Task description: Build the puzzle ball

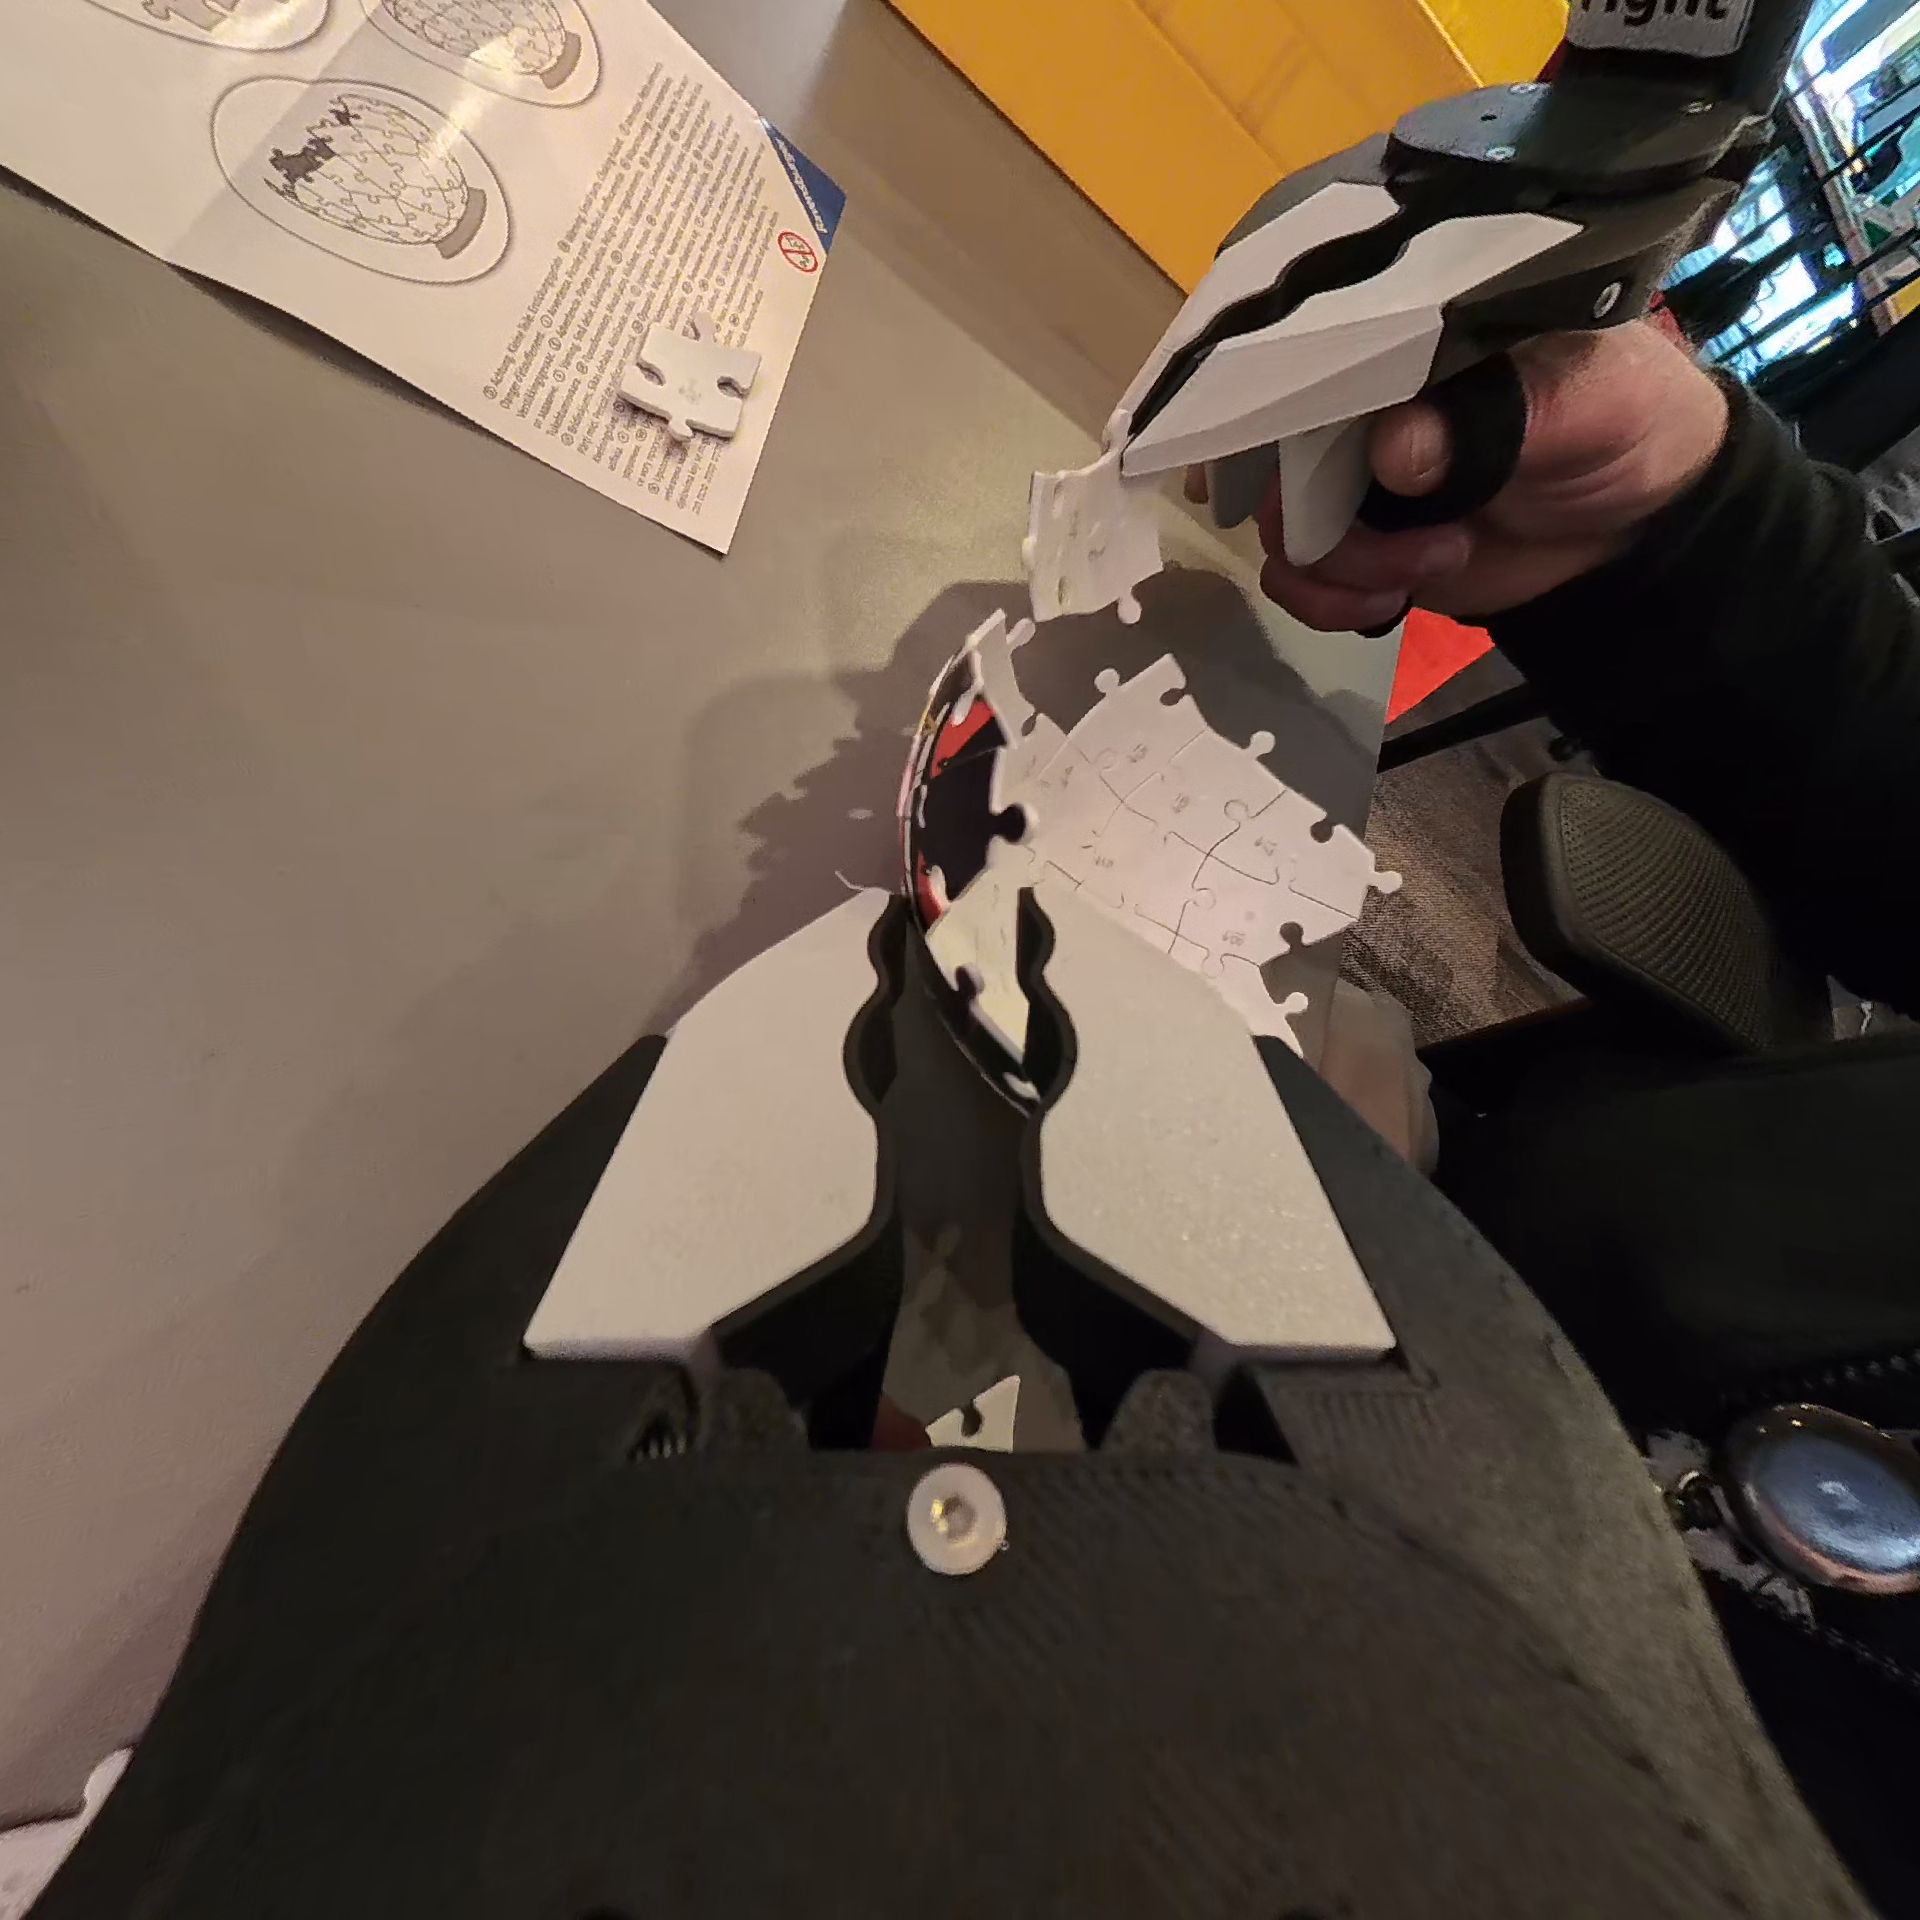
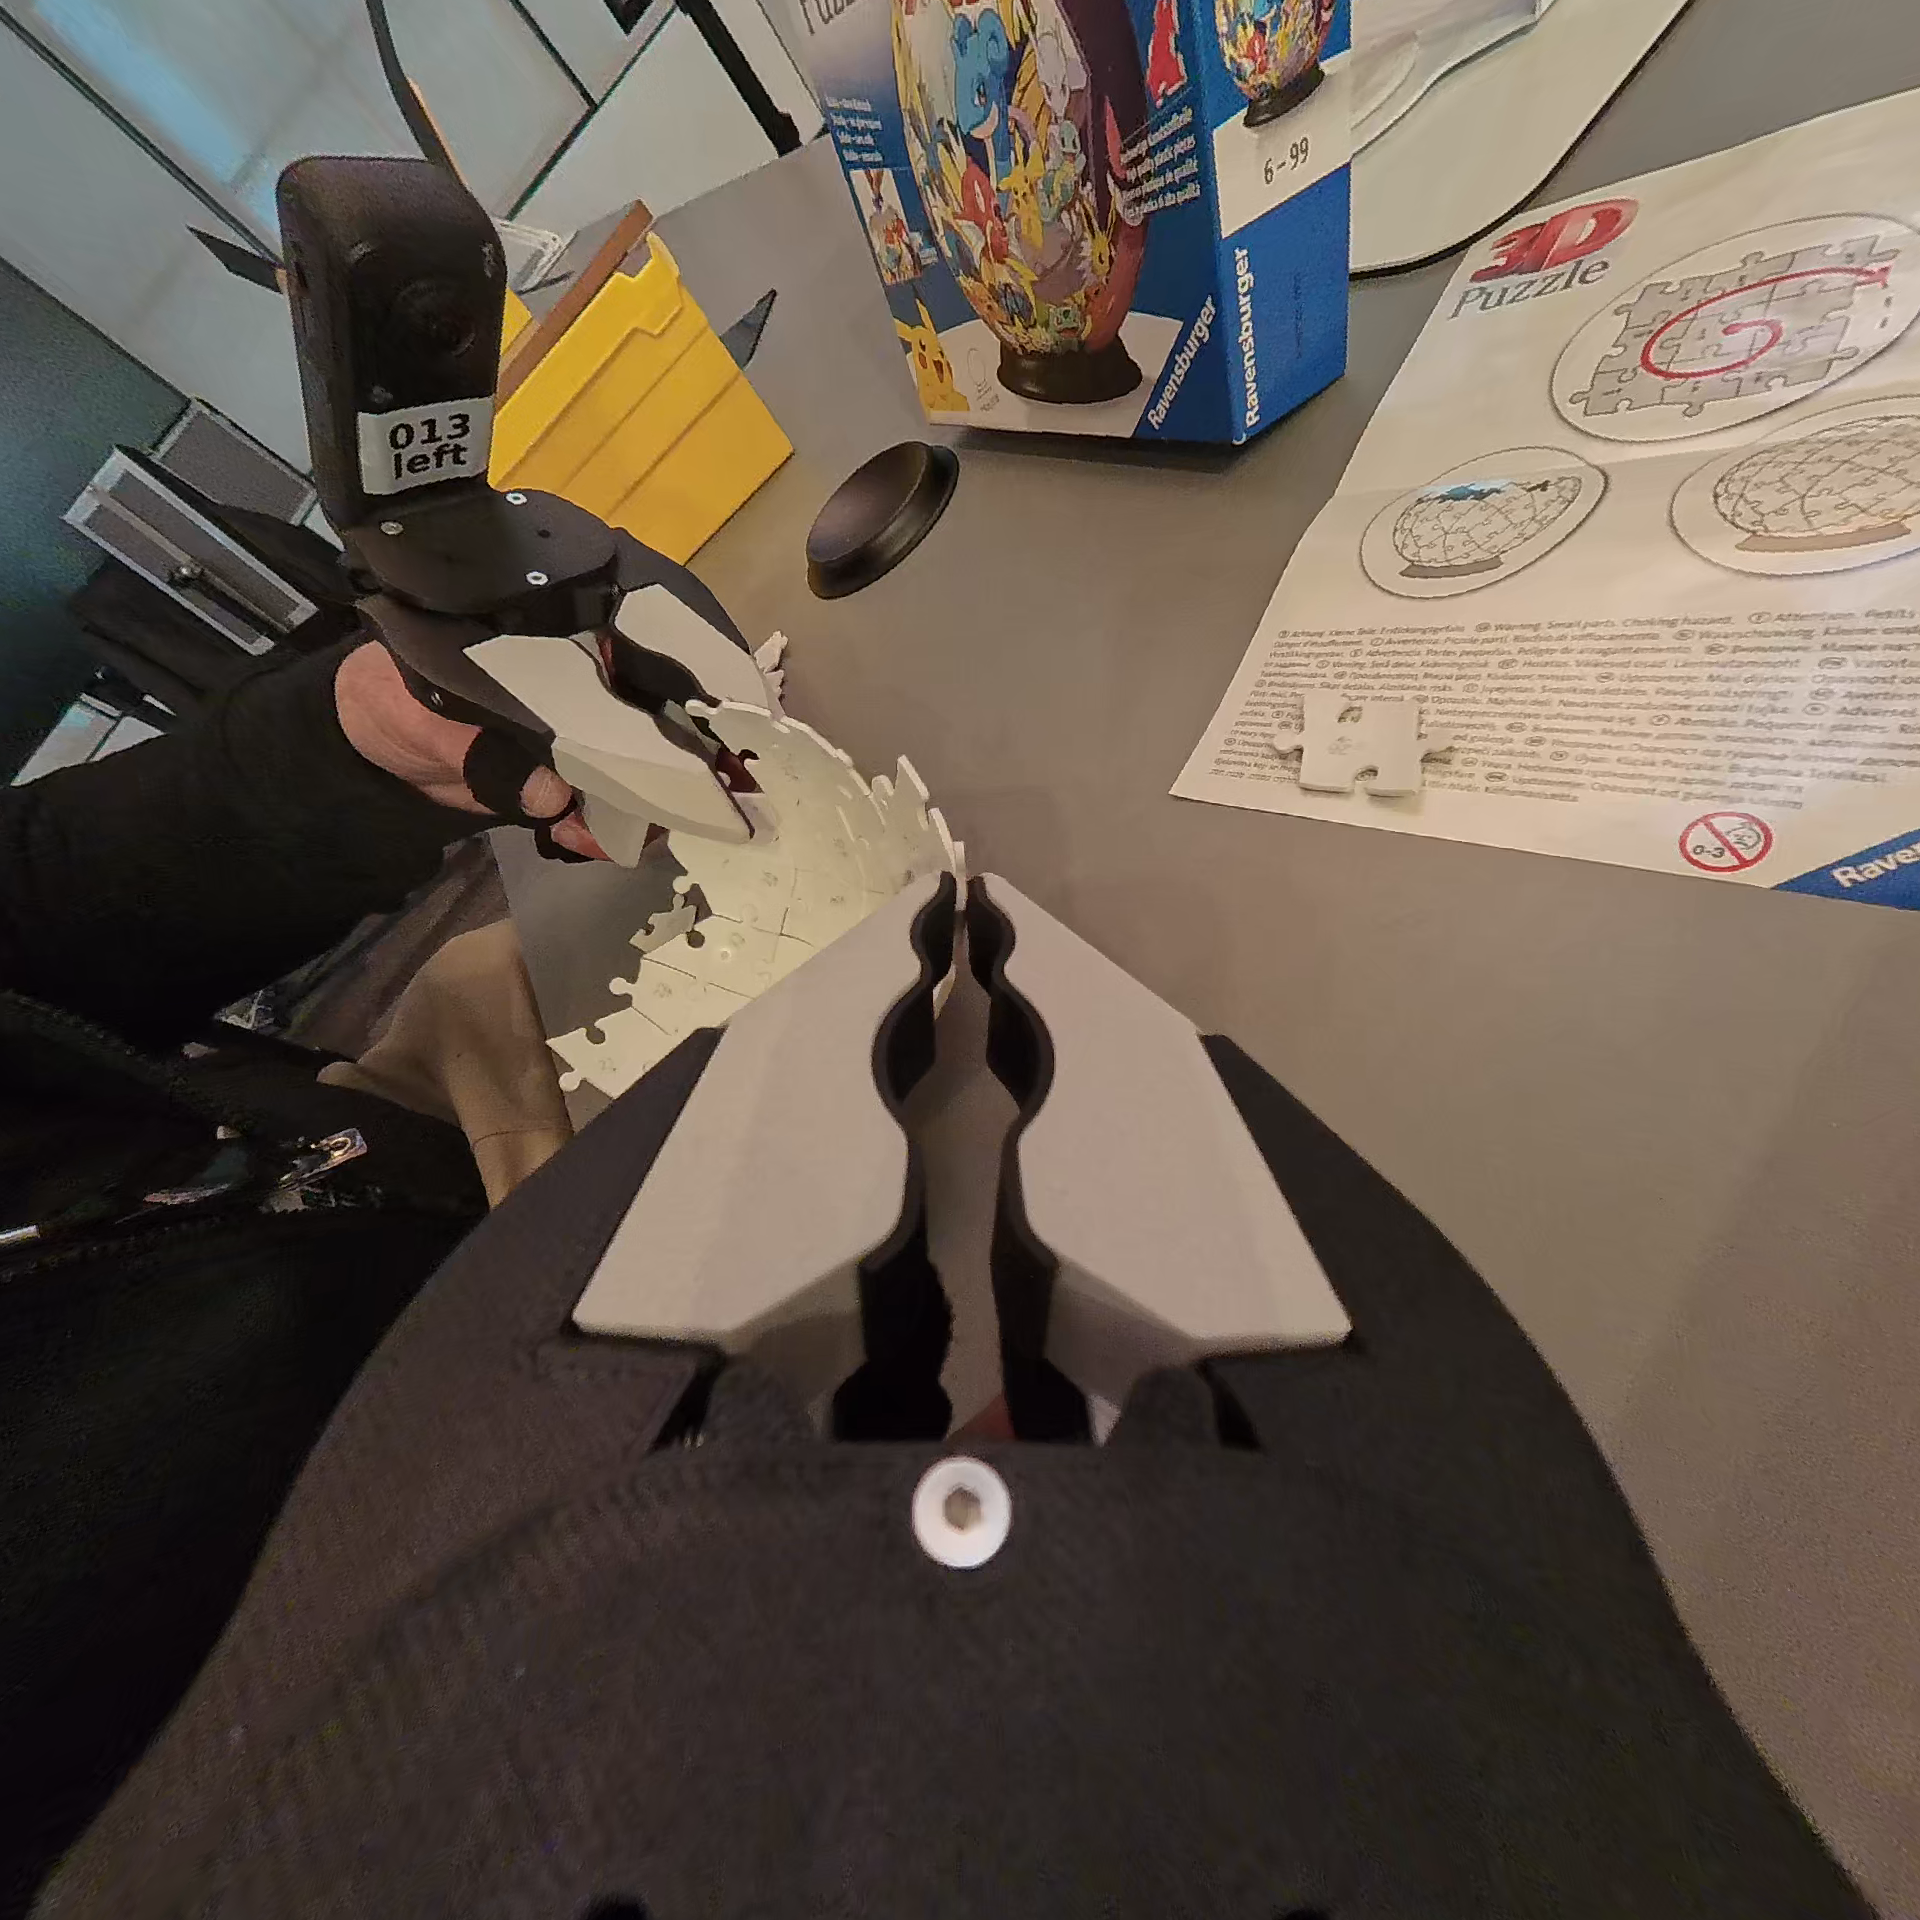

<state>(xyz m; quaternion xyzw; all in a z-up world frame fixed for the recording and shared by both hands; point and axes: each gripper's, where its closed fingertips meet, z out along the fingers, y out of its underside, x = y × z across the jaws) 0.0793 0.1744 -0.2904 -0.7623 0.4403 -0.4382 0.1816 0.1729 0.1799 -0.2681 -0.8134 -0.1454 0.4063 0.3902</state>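
Observation:
My left gripper (image 1: 961, 925) is shut on the rim of a partly built puzzle ball shell (image 1: 1195, 831), curved, white inside and coloured outside. It holds the shell tilted above the grey table's near edge. My right gripper (image 1: 1127, 452) is shut on a single white puzzle piece (image 1: 1091, 540), held just above the shell's upper rim without touching it. In the right wrist view my right gripper (image 2: 961, 888) is shut with the piece almost hidden between its fingers, and the left gripper (image 2: 743, 821) grips the shell (image 2: 800, 894) beside it.
A loose white piece (image 2: 1356, 748) lies on the folded instruction sheet (image 2: 1610, 623) to the right. A black round stand (image 2: 883, 520) and the blue puzzle box (image 2: 1122, 208) are farther back. A yellow bin (image 2: 644, 416) stands at the back left. An office chair (image 1: 1642, 904) is beyond the table edge.

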